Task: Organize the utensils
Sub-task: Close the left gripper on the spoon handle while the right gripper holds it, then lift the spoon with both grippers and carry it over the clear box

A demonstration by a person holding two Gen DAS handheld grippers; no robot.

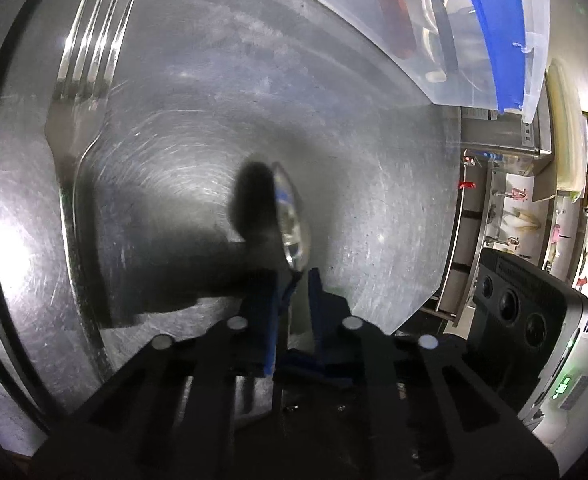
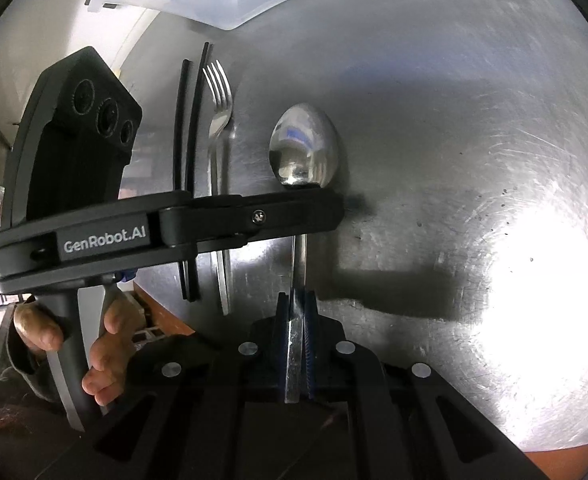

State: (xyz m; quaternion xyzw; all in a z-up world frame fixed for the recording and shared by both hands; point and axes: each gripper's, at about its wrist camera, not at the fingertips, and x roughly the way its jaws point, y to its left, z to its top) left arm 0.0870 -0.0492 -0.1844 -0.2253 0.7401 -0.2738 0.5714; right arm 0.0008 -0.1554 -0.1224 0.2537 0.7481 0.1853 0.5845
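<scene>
Glossy metal spoon (image 2: 304, 144) and fork (image 1: 88, 60) (mirror-bright) on scratched steel table (image 2: 454, 120).

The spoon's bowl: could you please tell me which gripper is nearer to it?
Left. The left gripper pinches the spoon at its neck, right below the bowl. The right gripper clamps the handle farther down, away from the bowl.
</scene>
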